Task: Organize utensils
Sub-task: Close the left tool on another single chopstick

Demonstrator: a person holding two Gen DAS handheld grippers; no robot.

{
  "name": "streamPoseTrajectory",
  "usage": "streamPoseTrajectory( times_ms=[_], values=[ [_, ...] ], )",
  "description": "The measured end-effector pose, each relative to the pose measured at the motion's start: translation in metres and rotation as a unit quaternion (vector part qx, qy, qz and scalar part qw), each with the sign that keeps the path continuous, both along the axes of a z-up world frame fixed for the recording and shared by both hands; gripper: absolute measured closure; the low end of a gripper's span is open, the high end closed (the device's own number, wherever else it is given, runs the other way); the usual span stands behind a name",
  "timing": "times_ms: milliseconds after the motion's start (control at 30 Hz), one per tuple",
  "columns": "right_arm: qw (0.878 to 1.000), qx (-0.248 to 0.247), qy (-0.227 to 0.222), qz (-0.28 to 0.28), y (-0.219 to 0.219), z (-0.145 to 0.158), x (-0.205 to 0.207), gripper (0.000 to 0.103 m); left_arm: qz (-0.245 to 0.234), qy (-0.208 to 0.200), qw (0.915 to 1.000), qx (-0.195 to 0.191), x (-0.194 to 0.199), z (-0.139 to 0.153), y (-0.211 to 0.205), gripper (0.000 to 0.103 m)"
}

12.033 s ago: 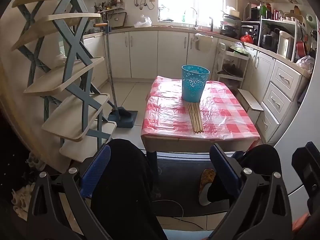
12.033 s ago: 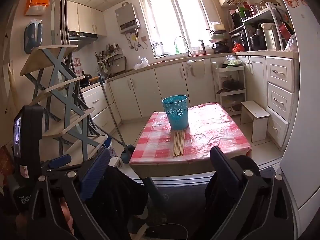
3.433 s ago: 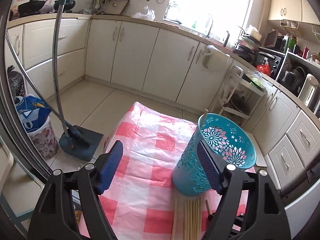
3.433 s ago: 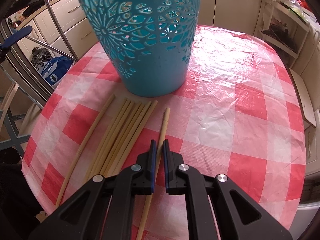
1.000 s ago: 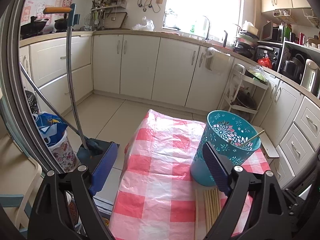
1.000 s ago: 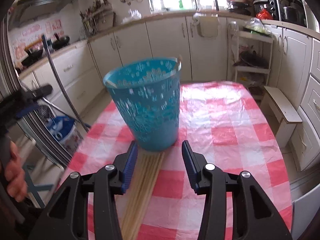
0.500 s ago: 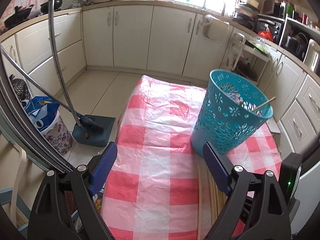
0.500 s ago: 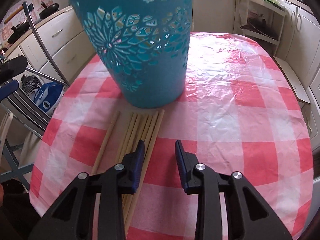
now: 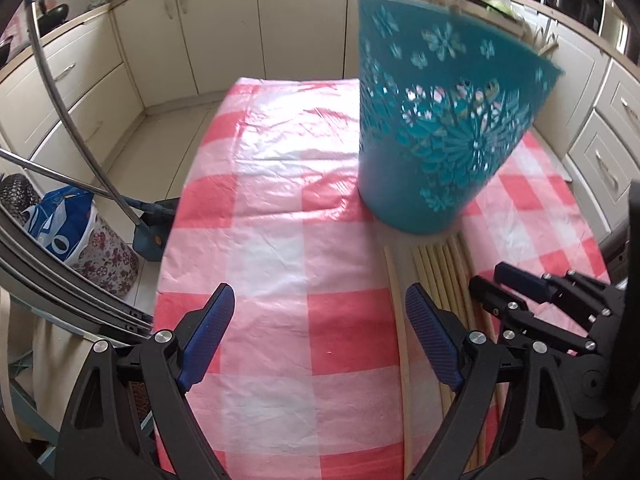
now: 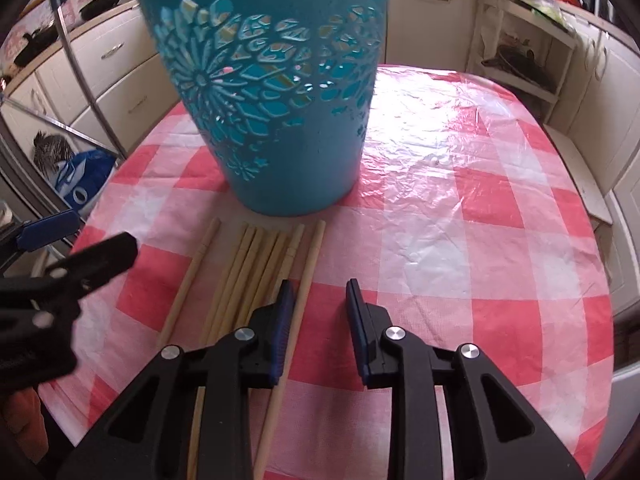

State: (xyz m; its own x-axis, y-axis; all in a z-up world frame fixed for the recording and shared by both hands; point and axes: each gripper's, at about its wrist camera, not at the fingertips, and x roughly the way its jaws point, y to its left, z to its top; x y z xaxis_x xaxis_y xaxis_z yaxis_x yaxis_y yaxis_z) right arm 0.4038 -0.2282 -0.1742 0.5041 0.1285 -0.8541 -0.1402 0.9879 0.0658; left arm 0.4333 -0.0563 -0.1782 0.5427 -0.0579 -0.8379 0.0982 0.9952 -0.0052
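Several wooden chopsticks (image 10: 256, 268) lie side by side on the checked tablecloth in front of a teal cut-out basket (image 10: 276, 92). My right gripper (image 10: 320, 300) hangs low over them, its jaws closing. The rightmost chopstick (image 10: 311, 264) runs between the jaws beside the left pad; the right pad stands clear of it. In the left wrist view my left gripper (image 9: 320, 308) is wide open over bare cloth, left of the chopsticks (image 9: 436, 272). The basket (image 9: 440, 132) stands just beyond, a stick tip (image 9: 544, 46) showing at its rim. The right gripper (image 9: 520, 292) shows at the right.
The table (image 9: 272, 216) carries a red and white plastic cloth and ends close on the left. On the floor to the left are a dustpan (image 9: 148, 236) with a long metal handle and a blue bag (image 9: 60, 224). Kitchen cabinets (image 9: 224, 32) line the back.
Both grippers have dropped toward the table, so the basket looms larger. The right jaws have narrowed around the rightmost chopstick. The left jaws stay wide.
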Motion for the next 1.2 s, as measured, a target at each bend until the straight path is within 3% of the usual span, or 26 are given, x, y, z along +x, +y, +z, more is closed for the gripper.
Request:
streamPoseTrajectory(
  times_ms=[67,133,233,600,800,900,967,1033,1200],
  values=[
    [1.0,-0.006,0.0,0.01,0.002,0.0,-0.001,0.076,-0.004,0.007,0.9999,0.006,0.001,-0.007,-0.004,0.02],
    [1.0,-0.005,0.004,0.017,0.0,0.0,-0.001,0.086,-0.006,0.011,0.9998,0.012,0.003,-0.013,-0.007,0.02],
    [1.0,0.003,0.011,0.018,-0.007,0.001,0.0,0.092,-0.009,0.017,0.9997,0.018,0.007,-0.019,-0.01,0.02],
    [0.999,-0.002,0.018,0.038,-0.012,0.001,0.0,0.093,-0.034,0.021,0.9987,0.03,0.014,-0.034,-0.027,0.021],
    [0.999,0.003,0.023,0.031,-0.02,0.001,0.001,0.092,-0.054,0.012,0.9983,0.02,0.015,-0.032,-0.036,0.043],
    [0.999,0.002,0.023,0.032,-0.019,0.001,0.001,0.092,-0.065,0.009,0.9977,0.015,0.013,-0.03,-0.042,0.061],
    [0.999,0.004,0.025,0.038,-0.019,0.002,0.001,0.093,-0.069,0.009,0.9976,0.006,0.013,-0.029,-0.042,0.082],
    [0.999,0.008,0.029,0.042,-0.019,0.002,0.001,0.093,-0.069,0.013,0.9975,-0.007,0.013,-0.029,-0.038,0.088],
    [0.999,0.011,0.033,0.037,-0.022,0.002,0.004,0.093,-0.065,0.028,0.997,-0.032,0.014,-0.028,-0.031,0.088]
  ],
)
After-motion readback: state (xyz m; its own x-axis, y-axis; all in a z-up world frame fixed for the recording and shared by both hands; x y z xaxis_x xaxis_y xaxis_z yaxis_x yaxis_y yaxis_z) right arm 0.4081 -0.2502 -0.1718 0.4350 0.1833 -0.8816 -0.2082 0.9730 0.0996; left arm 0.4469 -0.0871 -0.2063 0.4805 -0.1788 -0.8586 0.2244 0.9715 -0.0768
